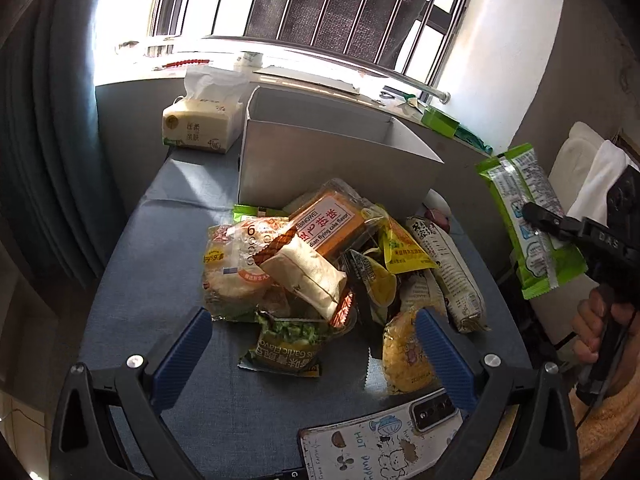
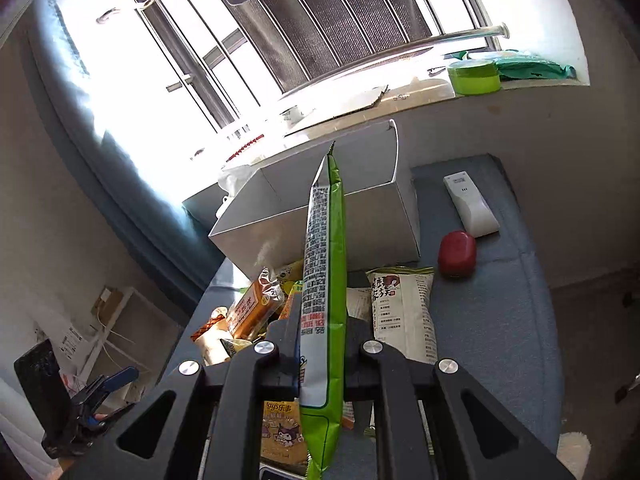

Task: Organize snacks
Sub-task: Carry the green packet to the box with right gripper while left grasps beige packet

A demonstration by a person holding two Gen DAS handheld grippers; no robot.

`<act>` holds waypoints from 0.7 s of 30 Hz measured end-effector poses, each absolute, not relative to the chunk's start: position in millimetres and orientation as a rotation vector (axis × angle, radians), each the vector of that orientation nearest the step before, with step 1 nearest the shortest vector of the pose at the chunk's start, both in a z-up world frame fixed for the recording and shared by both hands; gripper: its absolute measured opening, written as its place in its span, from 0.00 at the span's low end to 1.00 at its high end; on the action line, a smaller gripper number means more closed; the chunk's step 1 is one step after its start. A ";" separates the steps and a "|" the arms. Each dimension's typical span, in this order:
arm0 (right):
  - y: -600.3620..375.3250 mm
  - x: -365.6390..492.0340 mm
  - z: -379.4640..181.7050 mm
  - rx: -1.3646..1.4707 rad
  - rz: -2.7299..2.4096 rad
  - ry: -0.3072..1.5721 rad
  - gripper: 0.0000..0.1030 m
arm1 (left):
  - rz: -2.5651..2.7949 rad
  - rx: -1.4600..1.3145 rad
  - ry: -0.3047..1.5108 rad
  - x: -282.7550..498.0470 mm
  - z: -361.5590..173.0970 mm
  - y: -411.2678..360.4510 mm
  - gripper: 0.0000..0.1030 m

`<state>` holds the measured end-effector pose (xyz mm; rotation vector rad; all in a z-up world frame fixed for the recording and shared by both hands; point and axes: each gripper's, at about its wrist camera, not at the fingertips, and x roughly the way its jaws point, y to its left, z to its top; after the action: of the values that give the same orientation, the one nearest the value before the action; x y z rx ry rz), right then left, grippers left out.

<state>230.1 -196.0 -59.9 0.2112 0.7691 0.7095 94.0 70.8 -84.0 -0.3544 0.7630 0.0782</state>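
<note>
The worktop, covered in blue-grey cloth, runs up to a wall below a bright barred window; its left side and near left corner lie bare. At its far end stands an open white box, walls upright. Left of the box sits a tissue pack printed with Chinese characters.

In front of the box, the snack pile fills the middle of the worktop. Readable there: an orange pack marked "BINGWEI" and "flying cake flavor", a Lay's bag, a dark pouch reading "Garlic Flavor" upside down, and a long white pack with black Chinese print. Right of the pile the cloth holds a white remote and a red case, with bare room around them.

A phone in a case lettered "HOT PUPPY" lies at the near edge.

The right gripper is clamped tight on a long green snack packet, held off the worktop to the right of the pile, its back panel dense with small print.

The left gripper hangs spread wide over the near side of the pile, holding nothing.
</note>
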 end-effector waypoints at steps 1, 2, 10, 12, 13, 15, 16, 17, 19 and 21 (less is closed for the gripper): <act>-198.6 221.4 -57.0 0.216 0.719 0.753 0.12 | 0.102 -0.384 0.780 103.8 -88.9 74.6 1.00; -201.6 213.4 -55.6 0.222 0.726 0.746 0.12 | 0.122 -0.414 0.792 113.7 -93.9 78.2 1.00; -216.7 169.6 -59.1 0.235 0.741 0.729 0.12 | 0.238 -0.558 0.885 164.5 -129.6 93.5 0.93; -218.5 166.5 -61.2 0.239 0.748 0.733 0.12 | 0.274 -0.574 0.887 169.2 -134.6 95.1 0.86; -219.2 166.1 -62.9 0.243 0.749 0.738 0.12 | 0.295 -0.550 0.891 171.5 -135.2 94.0 0.81; -219.3 166.6 -65.2 0.248 0.761 0.744 0.12 | 0.279 -0.532 0.879 174.4 -135.0 93.1 0.71; -219.1 167.4 -66.4 0.250 0.763 0.748 0.12 | 0.269 -0.529 0.862 172.5 -131.8 93.3 0.63; -219.3 167.1 -67.6 0.251 0.763 0.750 0.12 | 0.261 -0.518 0.842 170.1 -128.4 92.8 0.34; -220.0 166.9 -69.9 0.258 0.767 0.751 0.12 | 0.262 -0.521 0.825 165.4 -123.9 96.1 0.20; -219.4 167.2 -72.5 0.259 0.770 0.757 0.12 | 0.219 -0.545 0.818 161.2 -122.7 100.0 0.20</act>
<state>167.2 -219.4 -72.5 0.2588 0.7571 0.7697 161.2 100.0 -122.7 -0.5445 0.8179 0.2190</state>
